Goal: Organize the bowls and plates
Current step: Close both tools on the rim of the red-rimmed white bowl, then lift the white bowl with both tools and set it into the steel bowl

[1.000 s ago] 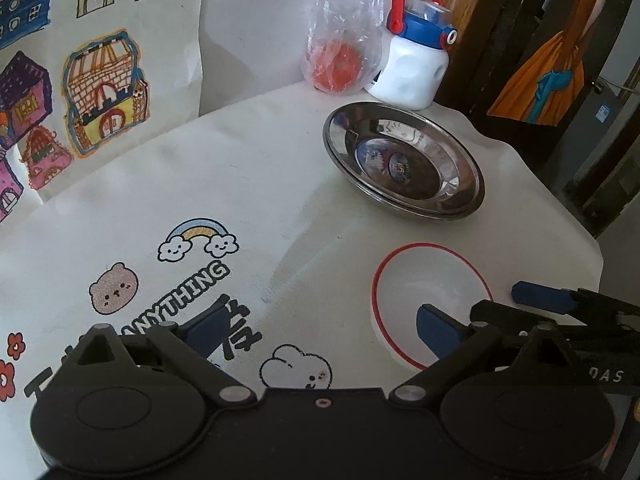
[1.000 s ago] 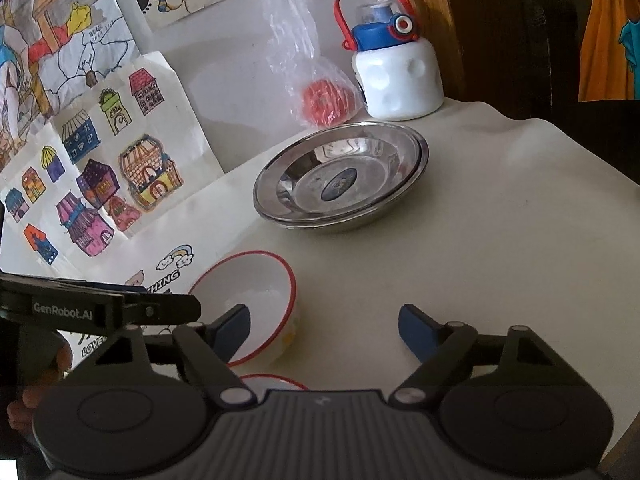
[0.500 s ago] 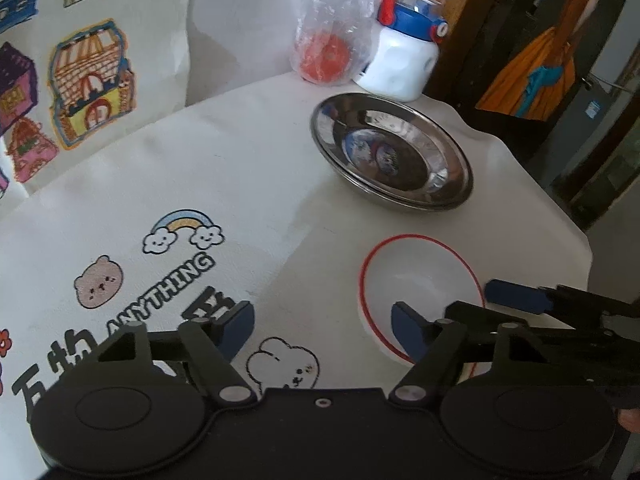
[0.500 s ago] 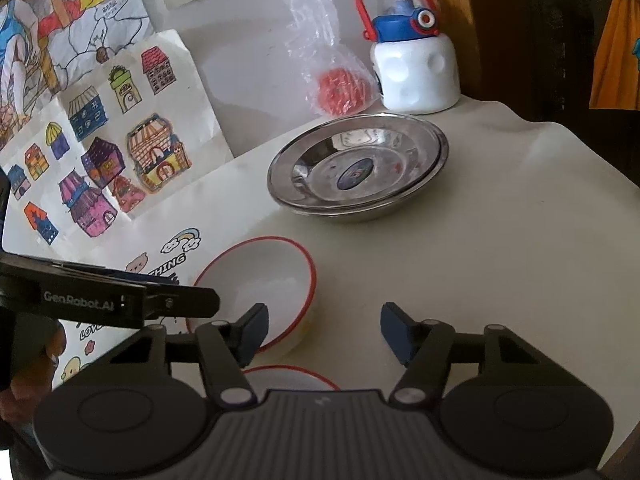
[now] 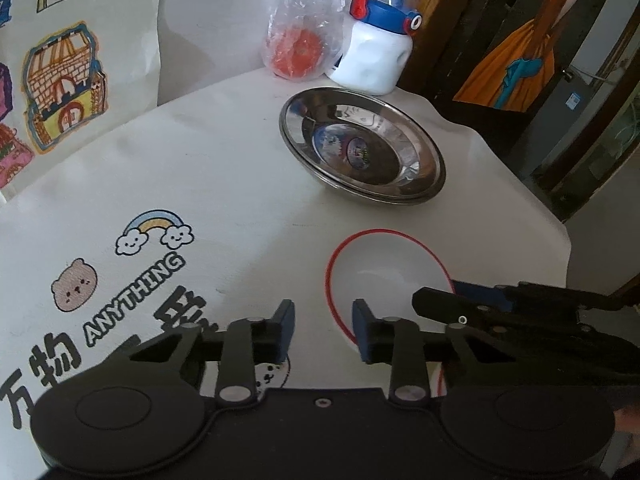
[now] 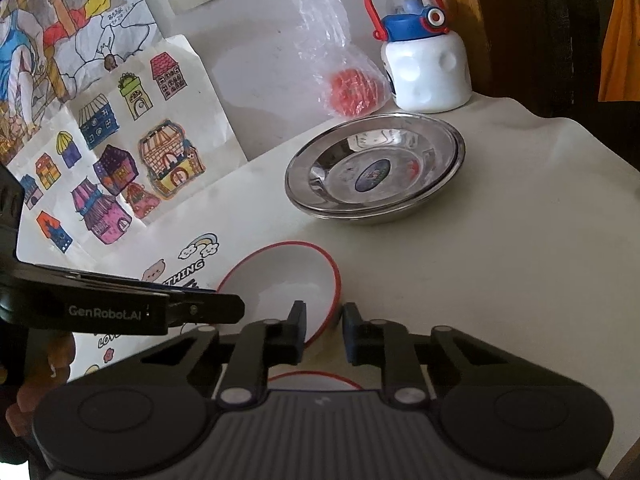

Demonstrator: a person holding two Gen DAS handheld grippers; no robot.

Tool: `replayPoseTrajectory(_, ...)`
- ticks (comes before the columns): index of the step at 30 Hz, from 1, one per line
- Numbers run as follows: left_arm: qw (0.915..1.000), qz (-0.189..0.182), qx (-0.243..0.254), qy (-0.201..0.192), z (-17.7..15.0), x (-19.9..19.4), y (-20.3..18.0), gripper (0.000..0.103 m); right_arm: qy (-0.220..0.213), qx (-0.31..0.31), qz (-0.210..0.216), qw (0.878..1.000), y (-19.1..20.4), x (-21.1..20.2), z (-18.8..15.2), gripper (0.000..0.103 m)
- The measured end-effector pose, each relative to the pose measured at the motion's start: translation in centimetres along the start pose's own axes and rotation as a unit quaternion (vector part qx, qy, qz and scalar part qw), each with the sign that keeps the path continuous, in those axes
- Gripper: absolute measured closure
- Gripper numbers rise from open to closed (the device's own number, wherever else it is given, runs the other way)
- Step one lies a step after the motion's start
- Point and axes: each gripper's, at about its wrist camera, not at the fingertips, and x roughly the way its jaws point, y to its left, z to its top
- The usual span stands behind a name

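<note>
Worktop [image 5: 240,152] covered by a cream cloth printed with a rainbow, clouds, a bear face and lettering. Pale wall [image 6: 256,72] behind it bears children's coloured drawings of houses [image 6: 120,168]. Dark wooden door frame [image 5: 452,32] at the right, with an orange and blue garment [image 5: 516,60] hanging beyond. Soft daylight falls across the cloth; no hard shadows.

Left claw [image 5: 322,330] and right claw [image 6: 323,332] side by side, angled down — jaws just closing, gap left
</note>
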Motion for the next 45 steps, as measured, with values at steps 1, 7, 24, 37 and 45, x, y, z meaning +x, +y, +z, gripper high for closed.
replayPoseTrajectory(1, 1.0000, 0.000, -0.003, 0.000, 0.0, 0.0, 0.0, 0.075, 0.001, 0.001, 0.000, 1.000, 0.0, 0.0, 0.0, 0.082)
replayPoseTrajectory(7, 1.0000, -0.004, 0.005, 0.001, 0.2, 0.0, -0.7, 0.090, 0.005, 0.018, 0.004, 1.000, -0.3, 0.1, 0.1, 0.084)
replayPoseTrajectory(24, 0.9990, 0.002, -0.037, -0.024, 0.5, -3.0, -0.3, 0.093, -0.041, 0.032, 0.002, 0.999, 2.0, -2.7, 0.9, 0.093)
replayPoseTrajectory(37, 0.9956, -0.005, -0.041, -0.084, -2.6, -11.9, 0.1, 0.093, -0.069, -0.014, 0.014, 0.997, 9.3, -8.9, -0.8, 0.093)
replayPoseTrajectory(45, 0.9927, 0.008, -0.050, -0.109, -7.2, -17.7, 1.3, 0.093, -0.066, -0.039, 0.031, 0.997, 14.2, -11.5, -3.5, 0.093)
